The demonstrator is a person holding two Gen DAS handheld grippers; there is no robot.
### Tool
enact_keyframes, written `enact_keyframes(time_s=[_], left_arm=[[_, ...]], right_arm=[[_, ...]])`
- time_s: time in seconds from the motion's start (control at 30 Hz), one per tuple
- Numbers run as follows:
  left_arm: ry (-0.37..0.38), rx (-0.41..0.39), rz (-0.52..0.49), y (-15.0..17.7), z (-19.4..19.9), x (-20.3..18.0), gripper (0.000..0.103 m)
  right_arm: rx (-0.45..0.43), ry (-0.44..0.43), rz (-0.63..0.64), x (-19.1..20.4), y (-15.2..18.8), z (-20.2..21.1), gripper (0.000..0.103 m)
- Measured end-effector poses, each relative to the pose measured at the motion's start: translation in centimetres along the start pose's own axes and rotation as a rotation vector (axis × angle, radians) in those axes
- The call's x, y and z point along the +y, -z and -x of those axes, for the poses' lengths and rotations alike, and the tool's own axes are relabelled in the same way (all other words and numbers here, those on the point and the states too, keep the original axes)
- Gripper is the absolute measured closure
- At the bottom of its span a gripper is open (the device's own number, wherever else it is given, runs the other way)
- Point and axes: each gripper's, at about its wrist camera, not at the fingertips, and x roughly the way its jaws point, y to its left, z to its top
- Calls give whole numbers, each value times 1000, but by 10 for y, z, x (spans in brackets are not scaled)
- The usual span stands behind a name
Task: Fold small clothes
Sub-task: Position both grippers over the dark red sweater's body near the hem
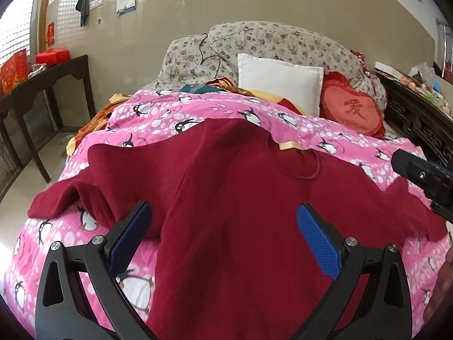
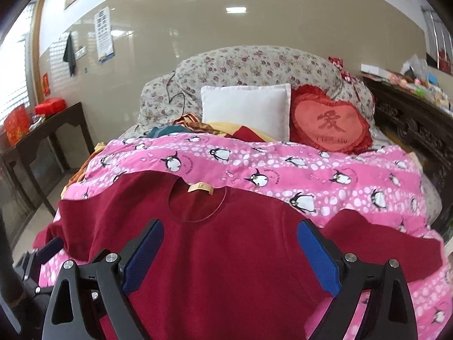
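A dark red long-sleeved top (image 1: pixel 240 187) lies spread flat on a pink penguin-print quilt (image 1: pixel 198 113), neck opening and tan label (image 2: pixel 200 188) toward the pillows, sleeves out to both sides. My left gripper (image 1: pixel 223 223) is open and empty, hovering over the top's left half. My right gripper (image 2: pixel 230 239) is open and empty, over the chest of the top (image 2: pixel 226 255) just below the collar. The right gripper also shows at the right edge of the left wrist view (image 1: pixel 424 175).
At the head of the bed stand a white pillow (image 2: pixel 246 107), a red heart cushion (image 2: pixel 331 124) and floral bedding (image 2: pixel 254 62). A dark side table (image 1: pixel 42 85) with red boxes stands left; a carved dark cabinet (image 2: pixel 410 119) with clutter stands right.
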Motion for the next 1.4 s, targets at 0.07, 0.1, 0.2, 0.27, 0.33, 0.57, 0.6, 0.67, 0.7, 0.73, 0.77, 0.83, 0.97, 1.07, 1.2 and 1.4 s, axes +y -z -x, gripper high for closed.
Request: enact_keyframes(time_s=[0.07, 0.1, 0.2, 0.27, 0.33, 0.57, 0.6, 0.67, 0.7, 0.73, 0.77, 0.83, 0.97, 1.07, 1.2, 1.4], left_arm=[[3, 0, 23, -2, -8, 3, 1], [9, -7, 37, -3, -11, 5, 1], [9, -11, 60, -4, -22, 5, 1], [11, -15, 71, -4, -30, 5, 1], [17, -16, 74, 0, -37, 5, 1], [1, 0, 13, 7, -45, 2, 1], [5, -9, 19, 6, -43, 4, 1], [2, -16, 23, 6, -42, 6, 1], [-1, -15, 21, 7, -42, 6, 1], [-4, -13, 17, 7, -42, 6, 1], [-3, -10, 18, 7, -44, 5, 1], [-1, -8, 20, 8, -44, 6, 1], [-2, -2, 16, 10, -46, 5, 1], [-2, 3, 15, 11, -47, 6, 1], [1, -1, 23, 11, -47, 8, 1], [7, 3, 60, 10, -46, 17, 1]], right_arm=[[-4, 14, 0, 1, -2, -10, 9], [-5, 33, 11, 2, -1, -17, 9], [-6, 70, 49, 5, 3, -30, 9], [-8, 87, 56, 4, 8, -36, 9], [-8, 97, 38, -2, 12, -43, 9], [2, 61, -24, -13, 17, -53, 9], [4, 61, -23, -12, 18, -54, 9], [13, 53, -22, -11, 20, -56, 9], [17, 49, -23, -10, 20, -57, 9], [20, 46, -22, -9, 20, -58, 9], [21, 46, -17, -8, 22, -58, 9], [18, 50, -6, -5, 22, -58, 9], [20, 51, 1, -3, 24, -60, 9], [27, 53, -9, -4, 25, -63, 9], [34, 52, -17, -8, 25, -65, 9], [36, 34, -21, -6, 27, -67, 9]])
